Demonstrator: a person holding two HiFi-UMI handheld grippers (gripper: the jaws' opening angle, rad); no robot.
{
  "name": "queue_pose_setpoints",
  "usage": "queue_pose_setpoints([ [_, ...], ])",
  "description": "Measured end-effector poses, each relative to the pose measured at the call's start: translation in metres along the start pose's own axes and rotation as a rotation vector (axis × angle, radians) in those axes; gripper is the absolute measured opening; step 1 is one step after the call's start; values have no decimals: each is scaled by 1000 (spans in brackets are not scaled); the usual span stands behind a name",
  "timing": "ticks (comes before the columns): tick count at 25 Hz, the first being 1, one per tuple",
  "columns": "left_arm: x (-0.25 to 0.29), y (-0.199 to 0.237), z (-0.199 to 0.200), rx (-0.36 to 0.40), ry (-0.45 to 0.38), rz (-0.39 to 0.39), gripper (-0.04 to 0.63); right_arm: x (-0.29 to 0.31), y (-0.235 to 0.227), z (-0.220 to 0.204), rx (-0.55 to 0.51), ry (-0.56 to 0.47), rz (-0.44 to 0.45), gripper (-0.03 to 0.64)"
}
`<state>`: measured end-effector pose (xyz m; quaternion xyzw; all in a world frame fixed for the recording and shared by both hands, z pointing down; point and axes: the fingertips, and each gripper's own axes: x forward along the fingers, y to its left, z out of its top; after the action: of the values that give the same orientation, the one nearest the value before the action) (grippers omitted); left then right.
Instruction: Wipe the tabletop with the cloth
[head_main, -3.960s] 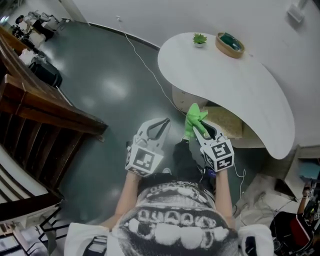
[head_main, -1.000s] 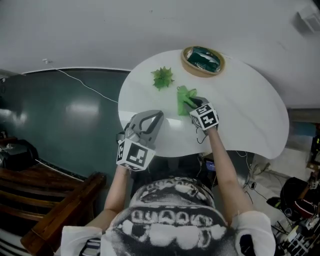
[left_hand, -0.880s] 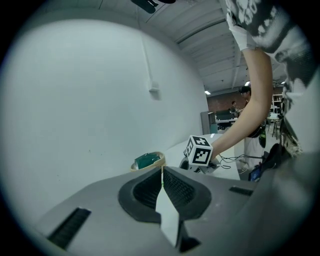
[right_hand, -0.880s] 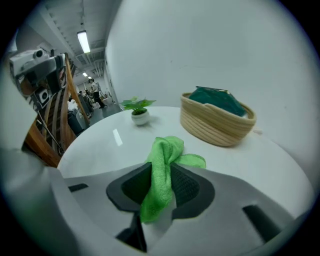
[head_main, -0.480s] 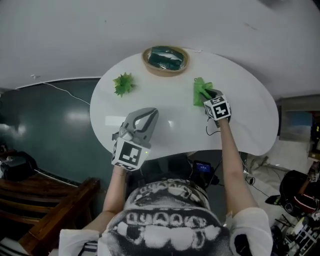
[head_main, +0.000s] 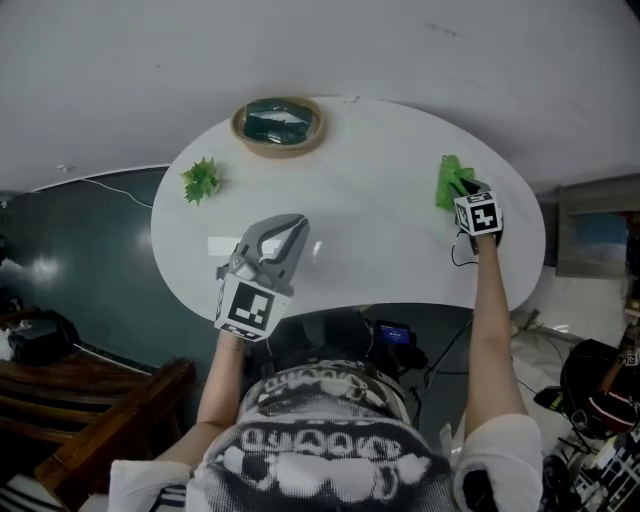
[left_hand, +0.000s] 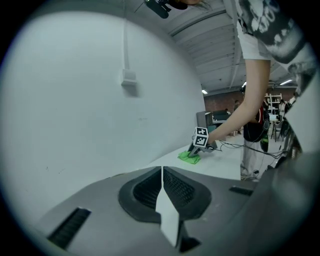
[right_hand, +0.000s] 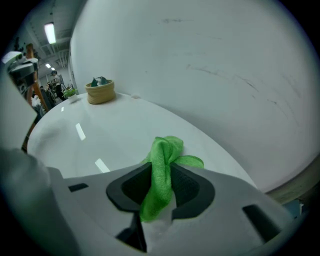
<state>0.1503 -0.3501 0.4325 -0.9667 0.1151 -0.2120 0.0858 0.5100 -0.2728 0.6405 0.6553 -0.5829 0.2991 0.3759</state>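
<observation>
The green cloth (head_main: 451, 182) lies bunched on the far right part of the white tabletop (head_main: 370, 210), pinched in my right gripper (head_main: 462, 192), which is shut on it. In the right gripper view the cloth (right_hand: 162, 165) sticks up from between the closed jaws. From the left gripper view the cloth (left_hand: 189, 157) and right gripper (left_hand: 197, 147) appear far off on the table. My left gripper (head_main: 283, 228) hovers over the table's near left part, shut and holding nothing.
A round woven basket (head_main: 278, 125) with dark contents stands at the table's back, seen also as the basket (right_hand: 100, 91) in the right gripper view. A small green plant (head_main: 202, 180) sits at the table's left edge. The white wall (head_main: 330, 50) runs behind the table.
My right gripper has dragged the cloth rightward across the tabletop, from near the plant and basket to the right end. The left gripper has stayed over the near left part.
</observation>
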Motion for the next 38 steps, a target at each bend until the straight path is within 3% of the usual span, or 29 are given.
queue_pose_setpoints([
  [6, 14, -21, 6, 13, 39, -25, 11, -20, -74, -51, 59, 44, -74, 115],
  [11, 20, -31, 7, 22, 51, -30, 11, -31, -107, -78, 125, 60, -125, 116],
  [16, 16, -40, 5, 23, 53, -43, 11, -40, -102, -75, 161, 20, -131, 115],
  [20, 4, -39, 2, 19, 42, -29, 11, -53, -72, -53, 155, -40, -99, 117],
  [24, -21, -29, -8, -2, 26, 13, 11, -58, -12, -17, 107, -105, -28, 115],
  [28, -62, -15, -30, -24, 57, 63, 11, -56, 76, 28, 55, -173, 76, 115],
  [38, -200, 20, -111, -107, 113, 200, 11, -53, 402, 158, -157, -332, 459, 115],
])
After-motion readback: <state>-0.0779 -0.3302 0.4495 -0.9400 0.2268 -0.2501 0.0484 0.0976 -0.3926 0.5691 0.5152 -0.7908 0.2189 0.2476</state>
